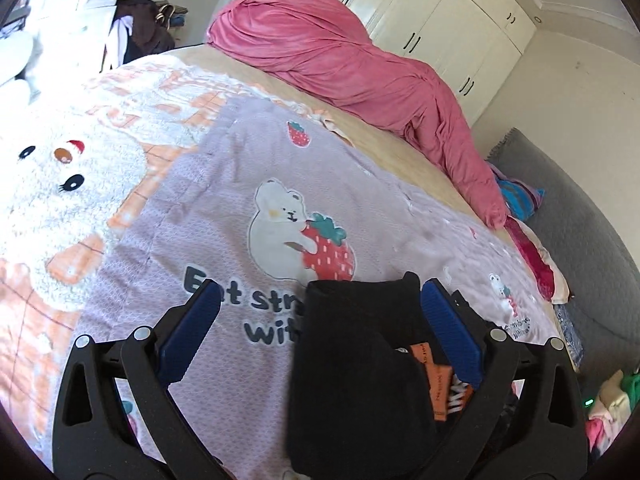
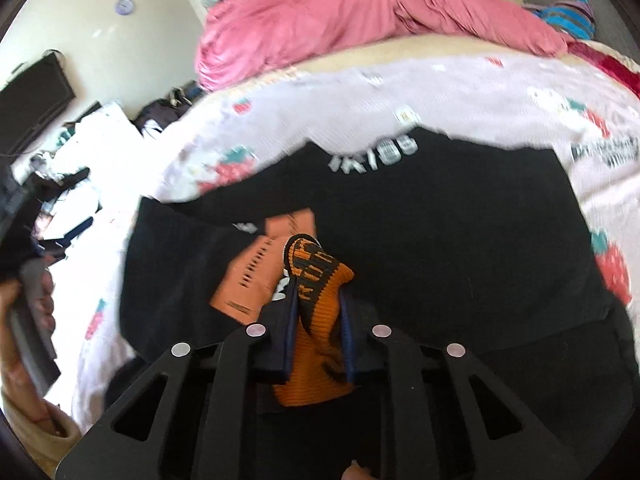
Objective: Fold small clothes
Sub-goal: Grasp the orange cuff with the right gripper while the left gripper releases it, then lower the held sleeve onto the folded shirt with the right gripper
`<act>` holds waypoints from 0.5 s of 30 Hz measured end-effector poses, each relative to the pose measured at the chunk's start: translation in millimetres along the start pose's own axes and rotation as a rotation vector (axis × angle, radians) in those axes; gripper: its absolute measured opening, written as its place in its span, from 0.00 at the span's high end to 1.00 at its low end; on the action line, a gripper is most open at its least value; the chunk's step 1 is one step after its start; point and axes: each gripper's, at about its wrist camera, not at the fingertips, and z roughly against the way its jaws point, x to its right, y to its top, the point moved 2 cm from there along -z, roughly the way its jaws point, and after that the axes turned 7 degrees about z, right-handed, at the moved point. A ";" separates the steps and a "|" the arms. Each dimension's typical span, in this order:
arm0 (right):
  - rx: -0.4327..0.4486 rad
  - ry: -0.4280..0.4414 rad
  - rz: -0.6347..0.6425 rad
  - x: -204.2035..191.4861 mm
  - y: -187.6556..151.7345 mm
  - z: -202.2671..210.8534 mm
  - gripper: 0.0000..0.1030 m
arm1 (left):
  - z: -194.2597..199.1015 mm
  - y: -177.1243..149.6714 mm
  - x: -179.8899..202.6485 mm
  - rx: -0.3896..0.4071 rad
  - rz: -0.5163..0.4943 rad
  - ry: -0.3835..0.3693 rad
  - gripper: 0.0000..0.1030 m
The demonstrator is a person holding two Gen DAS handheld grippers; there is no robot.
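Observation:
A black sweater [image 2: 420,220] with white lettering and orange patches [image 2: 256,272] lies spread on the lilac strawberry-print sheet [image 2: 460,88]. My right gripper [image 2: 319,294] is shut on its orange and black ribbed cuff [image 2: 316,268], which bunches up between the blue pads. In the left wrist view a folded part of the same black sweater [image 1: 352,360] lies between the wide-spread fingers of my left gripper [image 1: 320,286], close to the right pad [image 1: 452,332]. Neither pad presses on it, and the left gripper is open.
A pink blanket [image 1: 344,64] is heaped along the far side of the bed. A white plush bear blanket [image 1: 60,200] covers the left part. White wardrobes [image 1: 452,12] stand behind, a grey headboard [image 1: 580,220] at right. Loose clothes [image 2: 80,168] lie left; a hand [image 2: 24,312] shows there.

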 end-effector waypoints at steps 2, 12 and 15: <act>0.036 0.019 0.030 -6.2 12.4 12.9 0.85 | -1.1 -0.1 -3.1 -0.007 -0.005 0.013 0.09; 0.173 -0.006 0.193 -25.8 74.7 61.2 0.85 | -6.9 -1.9 -4.4 -0.008 0.002 0.019 0.09; 0.203 -0.034 0.202 -20.1 85.2 72.6 0.85 | -8.0 -2.1 -3.9 -0.010 0.006 0.015 0.09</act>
